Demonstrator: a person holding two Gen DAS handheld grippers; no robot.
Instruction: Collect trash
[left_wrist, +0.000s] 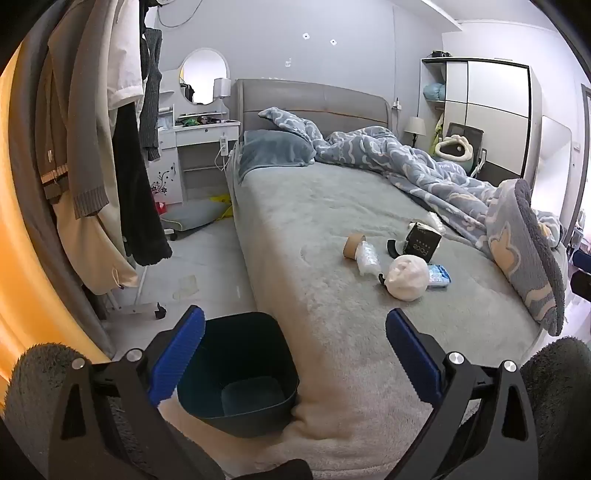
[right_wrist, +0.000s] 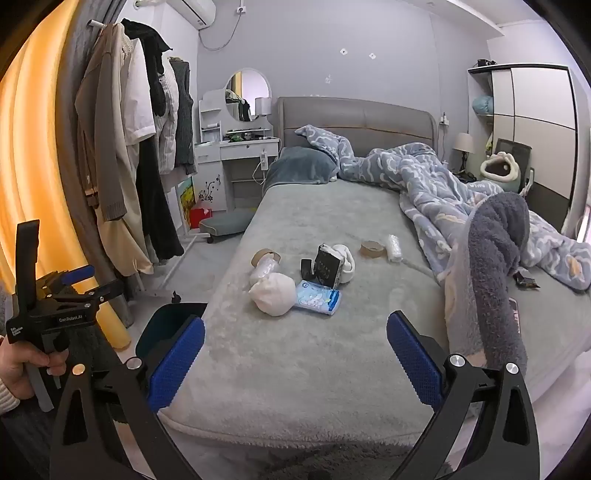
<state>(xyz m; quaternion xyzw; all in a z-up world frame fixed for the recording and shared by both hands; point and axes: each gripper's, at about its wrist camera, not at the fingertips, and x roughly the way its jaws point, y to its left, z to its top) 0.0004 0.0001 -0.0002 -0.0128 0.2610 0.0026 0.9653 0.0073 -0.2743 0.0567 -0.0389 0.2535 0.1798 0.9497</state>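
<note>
Nothing collected yet: bin empty, both grippers wide open and holding nothing.

The left gripper (left_wrist: 295, 354) hovered with jaws spread fully, empty, over the dark bin (left_wrist: 240, 373), which stood at the near corner of the bed (left_wrist: 295, 206) and had nothing inside. The right gripper (right_wrist: 295, 362) was equally wide and empty. All the trash lay beyond the bin, mid-bed: a white wad (right_wrist: 275, 295), a blue tissue pack (right_wrist: 317, 302), a black box (right_wrist: 327, 267), a cardboard roll (right_wrist: 263, 256), crumpled plastic (left_wrist: 367, 258), a tape ring (right_wrist: 372, 248). By my reckoning, the whole job remained.
</note>
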